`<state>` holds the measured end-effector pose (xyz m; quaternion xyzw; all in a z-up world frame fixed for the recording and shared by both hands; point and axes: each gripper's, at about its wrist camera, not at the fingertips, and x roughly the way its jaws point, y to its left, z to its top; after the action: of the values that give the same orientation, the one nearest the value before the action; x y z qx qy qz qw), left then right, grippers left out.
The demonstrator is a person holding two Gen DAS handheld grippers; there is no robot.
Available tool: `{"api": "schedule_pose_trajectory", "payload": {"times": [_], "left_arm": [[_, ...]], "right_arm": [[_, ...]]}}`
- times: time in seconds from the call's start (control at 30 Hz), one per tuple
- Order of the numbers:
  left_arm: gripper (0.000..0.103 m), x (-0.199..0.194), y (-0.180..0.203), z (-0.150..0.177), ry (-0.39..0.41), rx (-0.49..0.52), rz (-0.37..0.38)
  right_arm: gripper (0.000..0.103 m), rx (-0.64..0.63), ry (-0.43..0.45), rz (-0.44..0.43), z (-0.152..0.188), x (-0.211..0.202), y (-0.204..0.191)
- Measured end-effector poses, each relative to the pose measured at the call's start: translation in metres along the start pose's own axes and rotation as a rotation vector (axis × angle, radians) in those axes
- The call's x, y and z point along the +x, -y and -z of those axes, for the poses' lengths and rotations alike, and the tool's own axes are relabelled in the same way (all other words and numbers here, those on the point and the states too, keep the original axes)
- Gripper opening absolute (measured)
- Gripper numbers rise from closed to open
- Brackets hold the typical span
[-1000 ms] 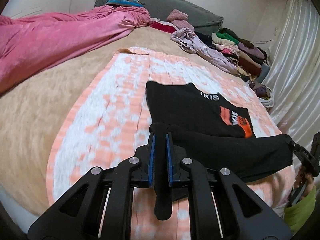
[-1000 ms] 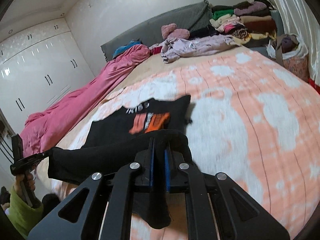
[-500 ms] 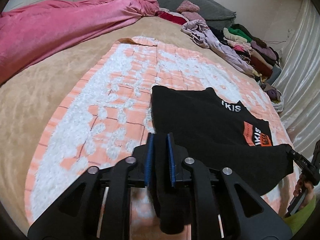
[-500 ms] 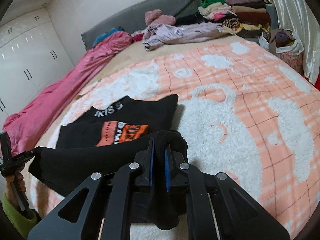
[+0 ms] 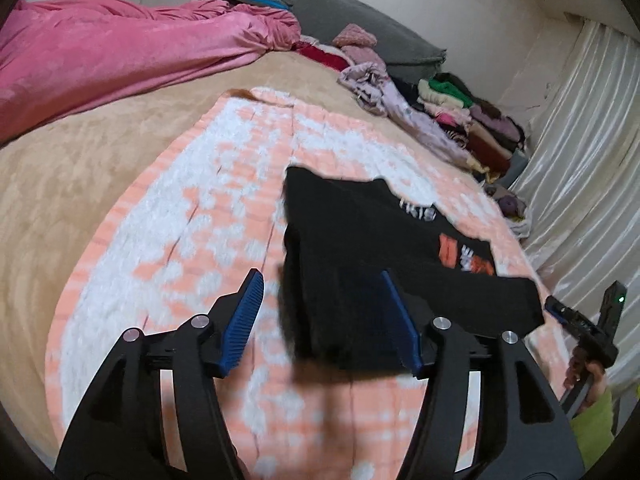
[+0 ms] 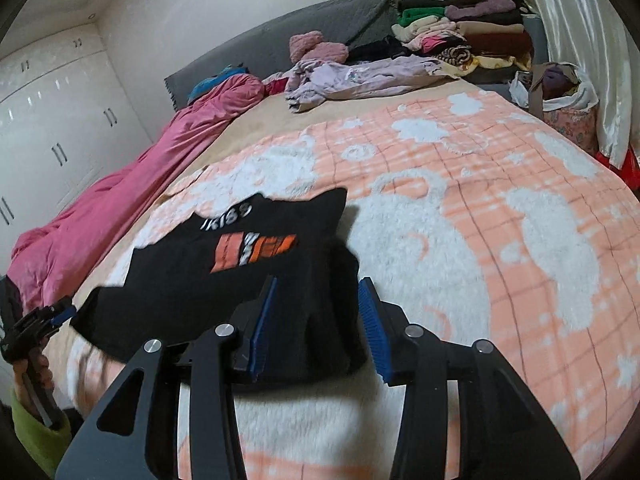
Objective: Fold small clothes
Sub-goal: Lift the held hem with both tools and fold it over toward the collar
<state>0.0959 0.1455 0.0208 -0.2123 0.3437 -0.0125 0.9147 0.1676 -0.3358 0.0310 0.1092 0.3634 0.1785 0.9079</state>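
Note:
A small black T-shirt [image 5: 360, 248] with white lettering and an orange print lies on the orange-and-white blanket [image 5: 200, 208], its near hem folded up over the body. It also shows in the right wrist view [image 6: 224, 276]. My left gripper [image 5: 320, 292] is open, its blue pads either side of the fold's left corner, which is blurred. My right gripper [image 6: 316, 296] is open over the fold's right corner. Each gripper shows at the other view's edge: the right gripper [image 5: 576, 320] and the left gripper [image 6: 40, 320].
A pink quilt [image 5: 120, 52] lies along the left of the bed. A lilac garment [image 6: 360, 80] and a stack of folded clothes [image 6: 460, 36] sit by the grey headboard [image 6: 320, 24]. A bag [image 6: 560, 100] and curtains [image 5: 580, 140] stand at the right. White wardrobes [image 6: 48, 120] are behind.
Both grippers were shut on the shirt's near hem and carried it forward over the body. Now both have opened and the hem has dropped onto the shirt.

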Motion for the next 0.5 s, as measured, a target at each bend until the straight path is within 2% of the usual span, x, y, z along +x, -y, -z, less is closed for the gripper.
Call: {"api": "schedule_pose_trajectory", "payload": {"times": [0.17,0.37,0.4,0.43,0.47,0.5], "left_arm": [[0.052,0.011,-0.005,0.018,-0.063,-0.004,-0.013],[0.052,0.012,0.01,0.015,-0.057,0.022,-0.003],[0.045,0.013,0.014,0.014,-0.056,0.031,-0.009],[0.033,0.014,0.017,0.014,-0.055,0.037,-0.017],[0.024,0.015,0.022,0.012,-0.056,0.051,-0.025],[0.007,0.016,0.025,0.012,-0.056,0.061,-0.026]], "right_arm": [[0.041,-0.018,-0.052,0.004,0.016,0.007,-0.006],[0.039,0.0,-0.068,0.011,0.017,0.015,-0.003],[0.036,-0.002,-0.07,0.012,0.016,0.016,-0.003],[0.033,-0.005,-0.073,0.012,0.015,0.017,-0.002],[0.021,-0.011,-0.075,0.01,0.014,0.018,-0.002],[0.011,-0.012,-0.074,0.007,0.013,0.018,-0.002]]}}
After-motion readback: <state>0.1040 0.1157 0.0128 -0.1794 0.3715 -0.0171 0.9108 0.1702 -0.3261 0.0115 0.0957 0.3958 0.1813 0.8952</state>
